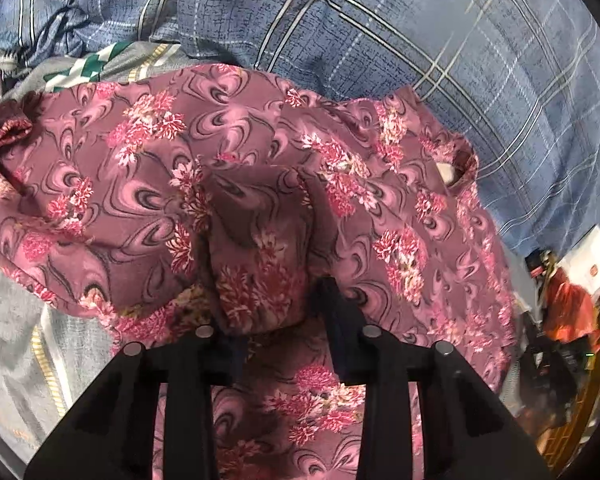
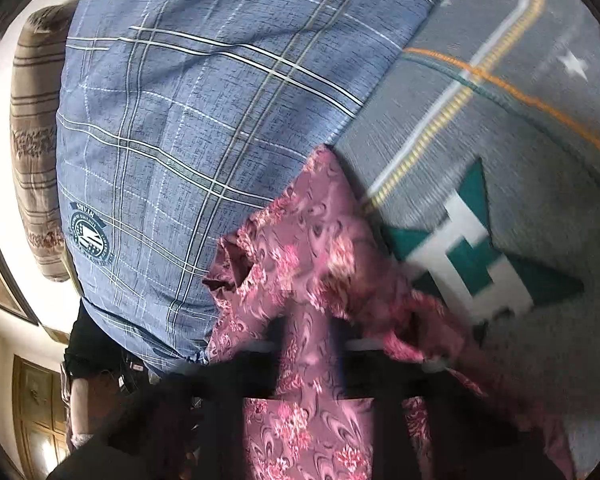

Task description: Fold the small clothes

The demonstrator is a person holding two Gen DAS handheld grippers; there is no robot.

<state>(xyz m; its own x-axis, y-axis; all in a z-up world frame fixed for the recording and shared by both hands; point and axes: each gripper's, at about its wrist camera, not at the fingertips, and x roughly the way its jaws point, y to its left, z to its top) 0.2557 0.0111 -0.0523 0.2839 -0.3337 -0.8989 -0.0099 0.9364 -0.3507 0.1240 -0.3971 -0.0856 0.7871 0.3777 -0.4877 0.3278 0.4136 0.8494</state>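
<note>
A pink garment with a red flower print point(image 1: 140, 160) lies spread on a grey bedspread point(image 1: 12, 320). In the left wrist view a bunched fold of it fills the gap between the black fingers of my left gripper point(image 1: 276, 328), which is shut on it. The right wrist view is blurred. There a strip of the same garment point(image 2: 308, 240) runs down between the dark fingers of my right gripper point(image 2: 308, 344), which is shut on the cloth. The garment's far end, with a small opening, reaches a blue plaid cloth.
A large blue plaid cloth point(image 1: 420, 60) point(image 2: 180, 120) lies right behind the garment. The grey bedspread point(image 2: 500, 120) carries a green and white emblem point(image 2: 480, 256). A brown striped bolster point(image 2: 36, 140) lies at the far left. Orange and dark clutter point(image 1: 572, 308) sits beyond the bed's right edge.
</note>
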